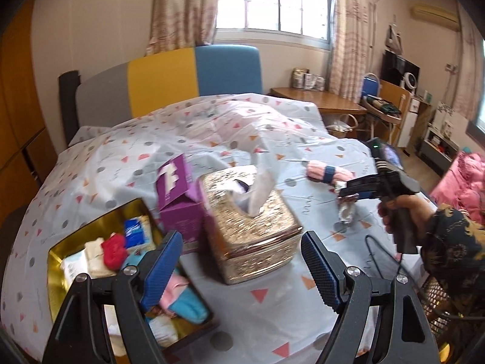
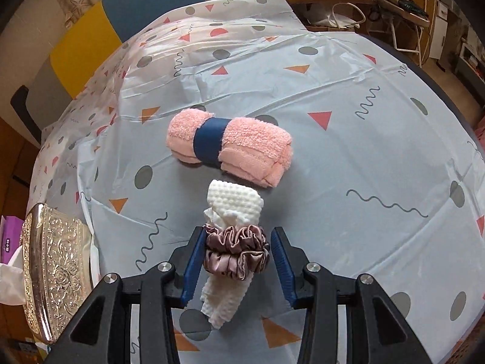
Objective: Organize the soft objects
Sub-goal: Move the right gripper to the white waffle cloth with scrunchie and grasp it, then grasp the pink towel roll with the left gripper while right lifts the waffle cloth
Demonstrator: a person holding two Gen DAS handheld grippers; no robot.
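Your right claw (image 2: 236,261) is clamped on a white waffle cloth (image 2: 232,206) bunched by a mauve scrunchie (image 2: 236,251), both pads pressing the scrunchie. Just beyond it a pink rolled towel (image 2: 230,148) with a blue band lies on the bed sheet (image 2: 363,157). Your left claw (image 1: 242,267) stands apart with nothing between its pads. Ahead of it sits a gold tissue box (image 1: 251,227); to its left, a gold tray (image 1: 60,248) holding soft things, with a purple box (image 1: 178,194) beyond.
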